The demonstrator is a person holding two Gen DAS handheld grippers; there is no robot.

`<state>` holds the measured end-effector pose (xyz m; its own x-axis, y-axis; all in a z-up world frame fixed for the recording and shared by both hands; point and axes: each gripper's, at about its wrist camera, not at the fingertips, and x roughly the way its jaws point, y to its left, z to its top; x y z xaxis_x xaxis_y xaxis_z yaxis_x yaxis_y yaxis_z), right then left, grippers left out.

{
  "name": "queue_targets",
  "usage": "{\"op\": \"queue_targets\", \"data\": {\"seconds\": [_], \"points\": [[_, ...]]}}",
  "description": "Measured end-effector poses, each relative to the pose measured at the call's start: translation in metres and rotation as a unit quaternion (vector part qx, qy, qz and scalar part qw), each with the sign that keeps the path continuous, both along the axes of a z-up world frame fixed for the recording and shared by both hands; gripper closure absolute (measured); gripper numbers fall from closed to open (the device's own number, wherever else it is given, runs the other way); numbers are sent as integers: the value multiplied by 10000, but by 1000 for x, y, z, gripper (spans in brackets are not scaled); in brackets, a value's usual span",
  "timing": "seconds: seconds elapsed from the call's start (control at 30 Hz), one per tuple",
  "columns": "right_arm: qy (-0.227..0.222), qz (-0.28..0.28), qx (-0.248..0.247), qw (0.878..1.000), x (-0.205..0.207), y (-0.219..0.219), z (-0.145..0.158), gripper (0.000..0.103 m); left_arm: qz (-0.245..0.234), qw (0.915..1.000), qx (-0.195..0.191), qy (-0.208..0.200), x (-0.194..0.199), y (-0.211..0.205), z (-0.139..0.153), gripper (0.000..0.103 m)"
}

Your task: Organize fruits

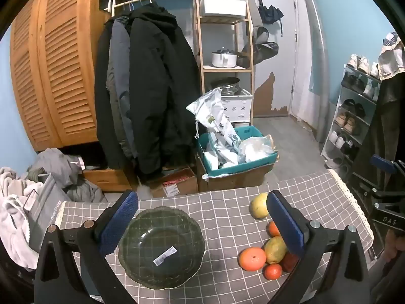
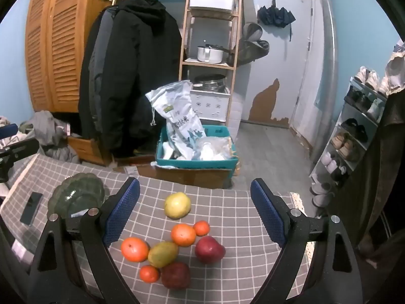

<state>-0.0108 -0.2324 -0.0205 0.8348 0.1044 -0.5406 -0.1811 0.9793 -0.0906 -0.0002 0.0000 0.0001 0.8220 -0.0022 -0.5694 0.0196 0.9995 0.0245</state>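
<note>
A dark green glass bowl (image 1: 162,247) with a barcode sticker sits empty on the grey checked tablecloth (image 1: 222,210), right under my left gripper (image 1: 202,224), which hovers open above it. Fruit lies to the bowl's right: a yellow-green fruit (image 2: 177,205), several oranges such as the big one (image 2: 134,249), a mango (image 2: 162,253), a red apple (image 2: 209,250) and a dark red fruit (image 2: 176,275). My right gripper (image 2: 195,210) hangs open over this cluster, touching nothing. The bowl (image 2: 78,197) appears at the left in the right wrist view.
A black phone (image 2: 31,208) lies on the cloth left of the bowl. Beyond the table's far edge stand a teal crate (image 2: 197,157) of bags on a cardboard box, hanging coats, a wooden shelf and a shoe rack (image 2: 354,136) at the right.
</note>
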Motion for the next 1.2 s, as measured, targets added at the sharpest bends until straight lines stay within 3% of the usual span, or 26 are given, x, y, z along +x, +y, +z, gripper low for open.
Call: {"op": "queue_targets", "data": {"seconds": [1.2], "points": [[41,5,-51,10000,1,9,1,16,-28,9999,-118,-32,-3,0,13,1]]}}
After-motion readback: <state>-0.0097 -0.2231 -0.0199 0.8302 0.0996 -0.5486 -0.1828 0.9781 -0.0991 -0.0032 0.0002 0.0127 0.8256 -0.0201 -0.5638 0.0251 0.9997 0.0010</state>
